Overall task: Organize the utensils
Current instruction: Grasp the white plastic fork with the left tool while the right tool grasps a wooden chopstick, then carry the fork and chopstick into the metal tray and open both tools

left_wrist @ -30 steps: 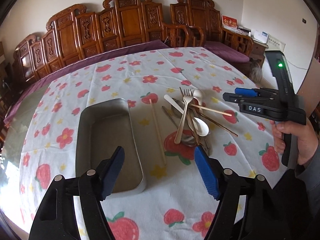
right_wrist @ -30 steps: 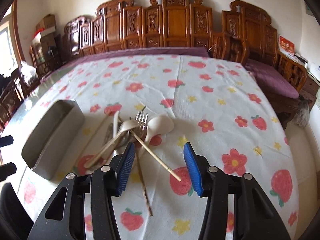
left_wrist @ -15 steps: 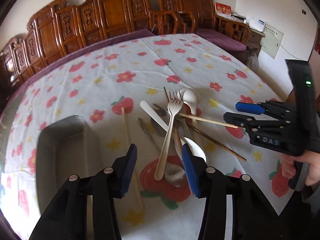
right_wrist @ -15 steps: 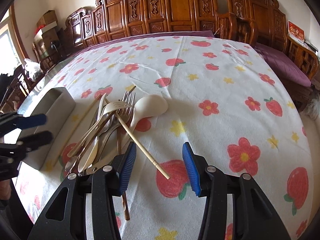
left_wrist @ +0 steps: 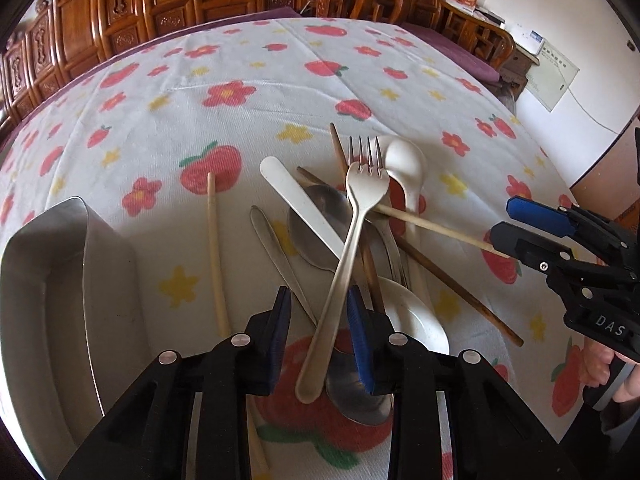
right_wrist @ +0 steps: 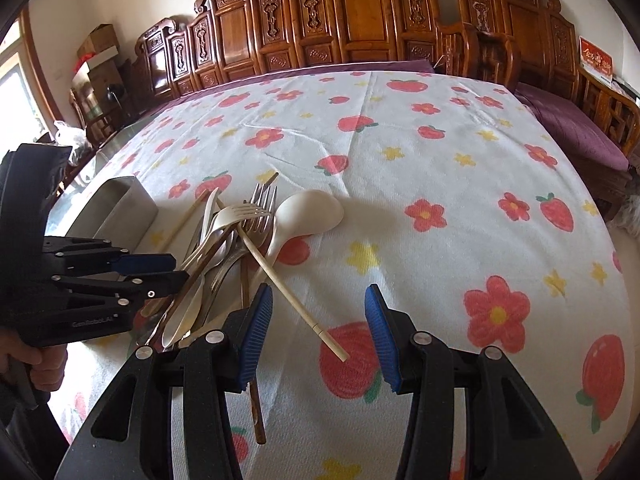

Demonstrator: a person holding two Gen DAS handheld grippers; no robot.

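Note:
A pile of utensils lies on the flowered cloth: a cream fork point(left_wrist: 360, 200) on top, a white spoon point(left_wrist: 404, 160), a metal spoon point(left_wrist: 320, 216), and light point(left_wrist: 440, 228) and dark chopsticks point(left_wrist: 460, 288). One light chopstick point(left_wrist: 214, 240) lies apart on the left. My left gripper point(left_wrist: 318, 320) stands low over the pile, jaws closing with the fork's handle between them; a gap shows at the left pad. My right gripper point(right_wrist: 318, 336) is open beside the pile, with the end of a light chopstick point(right_wrist: 296, 300) between its fingers.
A metal tray point(left_wrist: 48, 280) stands empty to the left of the pile, also in the right wrist view as a grey tray point(right_wrist: 120, 204). Carved wooden chairs point(right_wrist: 360, 20) line the far side of the round table. A hand point(left_wrist: 600, 368) holds the right gripper's handle.
My left gripper came down and forward from the tray side onto the pile, and its jaws narrowed around the fork's handle. The right gripper dipped slightly early on, then stayed still.

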